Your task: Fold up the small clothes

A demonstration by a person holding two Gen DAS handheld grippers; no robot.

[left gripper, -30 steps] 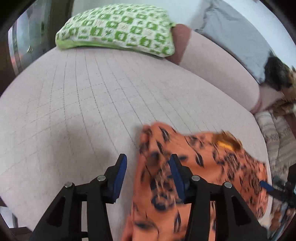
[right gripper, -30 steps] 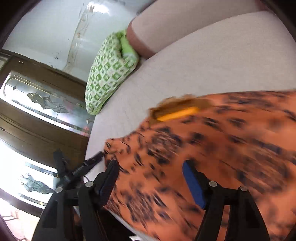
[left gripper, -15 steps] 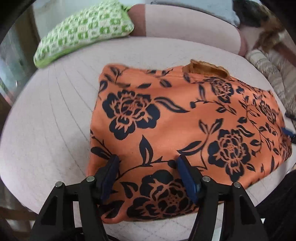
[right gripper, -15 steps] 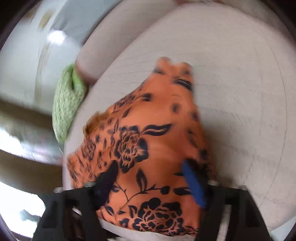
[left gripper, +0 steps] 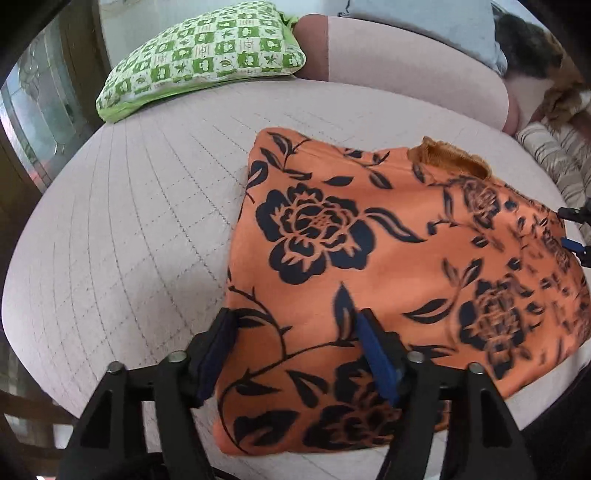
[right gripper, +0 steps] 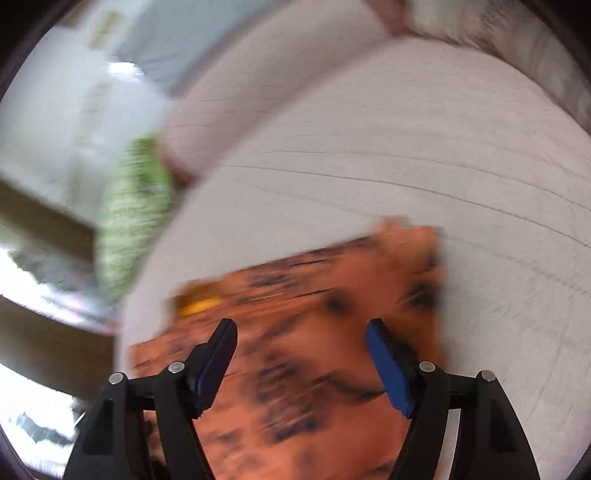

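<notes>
An orange garment [left gripper: 332,229] with black flowers lies folded flat on the pale quilted sofa seat [left gripper: 147,221], its collar at the far edge. My left gripper [left gripper: 295,317] hovers over the garment's near left part, jaws opening; cloth lies below and between the fingers, but the pads are not pressing it. The right gripper's tips [left gripper: 570,228] show at the garment's right edge. In the blurred right wrist view my right gripper [right gripper: 300,326] is over the garment [right gripper: 332,295], jaws opening and apart, gripping nothing.
A green-and-white checked pillow [left gripper: 199,48] lies at the seat's far left, against the pink backrest [left gripper: 388,59]. A grey cloth [left gripper: 424,18], something dark and furry [left gripper: 528,44] and a striped blanket [left gripper: 554,155] sit at the far right. A dark wooden door stands left.
The garment went from hanging bunched at the grippers to lying flat and folded on the seat. The left jaws have widened. The right wrist view has swung and blurred.
</notes>
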